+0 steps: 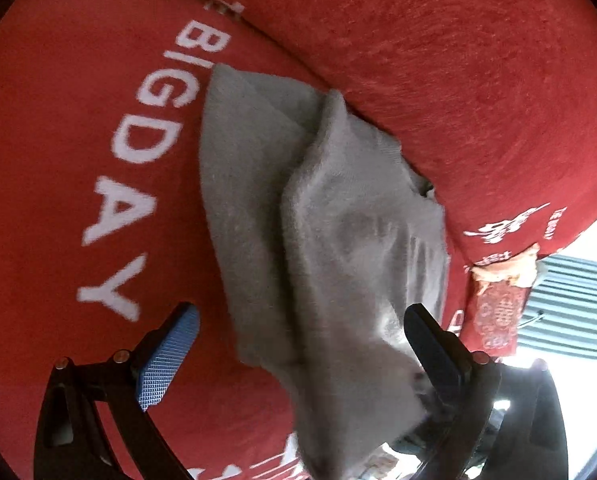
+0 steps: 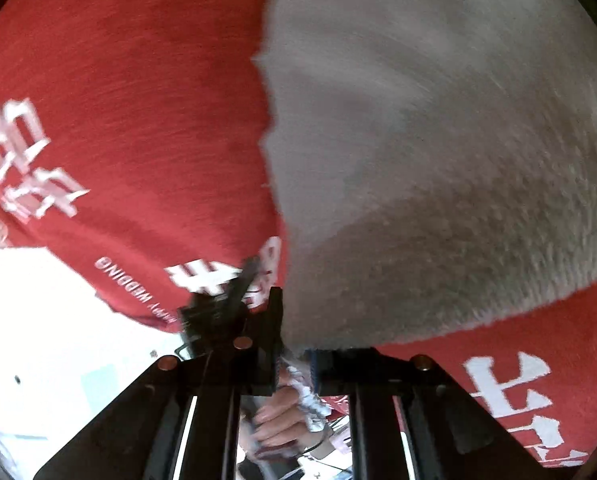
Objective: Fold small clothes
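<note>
My left hand-held gripper (image 1: 302,344) stands wide, its blue-ribbed pad (image 1: 170,360) off to one side and bare over the red cloth (image 1: 58,160), its dark finger (image 1: 430,348) on the other side lying against the near end of the grey garment (image 1: 318,220); nothing is pinched between them. The garment, a small piece of soft grey knit, runs away from this gripper in a long, bunched strip, one layer folded over another with a raised crease down the middle. Its far end stops just short of the white letters "BIG DAY" (image 1: 138,168) printed on the red cloth, and the letters run along the strip's outer side. On the other side a second fold of the red cloth rises beside the garment like a low wall, so the open room lies on the lettered side. Beyond the dark finger the red cloth ends at an edge with bright floor and a green ribbed panel (image 1: 570,312) below it. My right hand-held gripper (image 2: 294,356) is drawn narrow, clamped on the garment's near edge (image 2: 418,280), which spreads up and away from it and fills most of that view. To its side lies bare red cloth with white characters (image 2: 22,160), then the cloth's edge over pale floor. Below the jaws a hand (image 2: 282,420) shows. I see no containers.
</note>
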`<state>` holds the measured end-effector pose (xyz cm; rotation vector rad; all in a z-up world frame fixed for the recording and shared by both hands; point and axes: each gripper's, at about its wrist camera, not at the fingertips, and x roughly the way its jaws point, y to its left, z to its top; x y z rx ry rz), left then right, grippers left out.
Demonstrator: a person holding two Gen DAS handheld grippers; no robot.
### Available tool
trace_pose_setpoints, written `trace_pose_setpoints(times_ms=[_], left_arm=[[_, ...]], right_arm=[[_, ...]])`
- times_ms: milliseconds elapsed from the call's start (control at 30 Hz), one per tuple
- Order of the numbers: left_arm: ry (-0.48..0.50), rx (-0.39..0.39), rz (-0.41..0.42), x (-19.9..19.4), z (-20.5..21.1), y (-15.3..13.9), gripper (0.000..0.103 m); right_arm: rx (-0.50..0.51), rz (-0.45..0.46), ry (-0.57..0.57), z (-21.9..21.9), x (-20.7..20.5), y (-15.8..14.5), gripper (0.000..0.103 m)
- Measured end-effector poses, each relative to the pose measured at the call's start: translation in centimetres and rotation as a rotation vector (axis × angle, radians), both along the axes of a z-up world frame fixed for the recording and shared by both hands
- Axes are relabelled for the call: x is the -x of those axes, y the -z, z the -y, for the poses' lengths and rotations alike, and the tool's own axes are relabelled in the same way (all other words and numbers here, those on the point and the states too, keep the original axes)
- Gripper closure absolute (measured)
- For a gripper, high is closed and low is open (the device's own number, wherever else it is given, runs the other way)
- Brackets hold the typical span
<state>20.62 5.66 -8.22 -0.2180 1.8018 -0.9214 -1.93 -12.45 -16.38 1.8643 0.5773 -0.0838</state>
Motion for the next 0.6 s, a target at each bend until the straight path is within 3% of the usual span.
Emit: trace_pose_setpoints(times_ms=[133, 233, 400, 600], left_arm=[[0.006, 0.043, -0.035, 0.3, 1.9, -0.1, 0.0], [0.019, 0.077, -0.023, 0.5, 3.8, -0.8, 0.0], [0.088, 0.001, 0.036, 1.5, 6.4, -0.2, 0.0], [0.121, -0.058, 0.084, 1.9, 6.2, 0.4, 0.014]], right_arm=[[0.052, 0.045, -0.034, 1.2, -1.0, -2.4, 0.094], [0.08, 0.015, -0.095, 0.9, -1.4, -2.4, 0.094], [0.06, -0.088, -0.186, -0.7, -1.1, -0.4, 0.094], [0.178, -0.244, -0.487, -1.4, -0.9, -1.5, 0.09]])
